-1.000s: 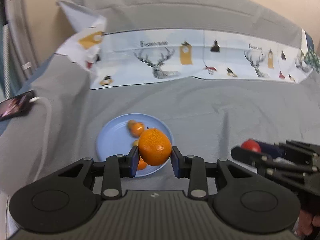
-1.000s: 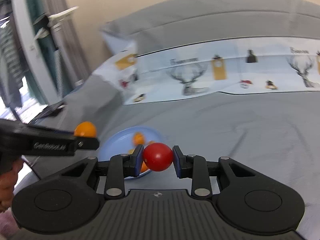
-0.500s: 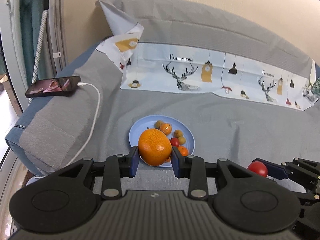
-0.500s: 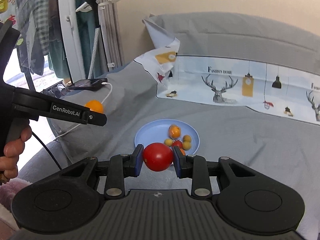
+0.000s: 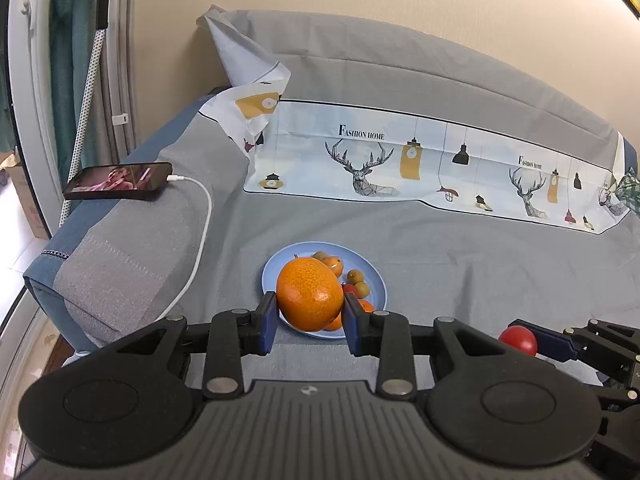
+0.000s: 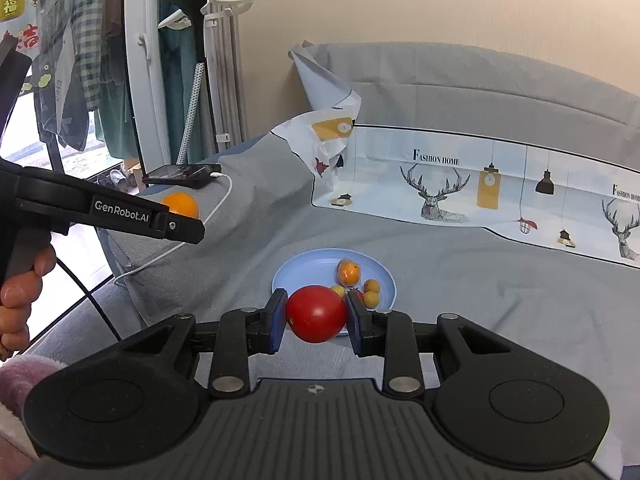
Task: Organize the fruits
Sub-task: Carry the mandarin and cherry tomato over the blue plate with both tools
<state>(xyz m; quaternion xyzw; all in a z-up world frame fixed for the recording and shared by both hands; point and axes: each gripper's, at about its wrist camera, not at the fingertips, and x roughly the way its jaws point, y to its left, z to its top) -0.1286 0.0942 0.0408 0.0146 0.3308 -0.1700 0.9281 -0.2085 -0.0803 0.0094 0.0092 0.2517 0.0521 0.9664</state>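
Observation:
My left gripper [image 5: 309,316] is shut on a large orange [image 5: 310,294] and holds it high above the bed. My right gripper [image 6: 316,316] is shut on a red tomato [image 6: 316,314], also raised. Below and ahead lies a light blue plate [image 5: 276,270] on the grey sheet, holding a small orange [image 6: 348,272], small yellow-brown fruits [image 6: 372,292] and red fruit partly hidden by the held fruits. In the right wrist view the left gripper [image 6: 176,220] and its orange [image 6: 180,204] show at left. In the left wrist view the right gripper's tomato [image 5: 518,340] shows at lower right.
A phone [image 5: 118,182] on a white charging cable [image 5: 200,232] lies on a grey pillow at left. A deer-print folded cover [image 5: 420,168] runs across the back of the bed. A clothes rack and curtain stand at the far left.
Both grippers have risen and drawn back from the plate, each still holding its fruit. The plate now looks smaller and farther away.

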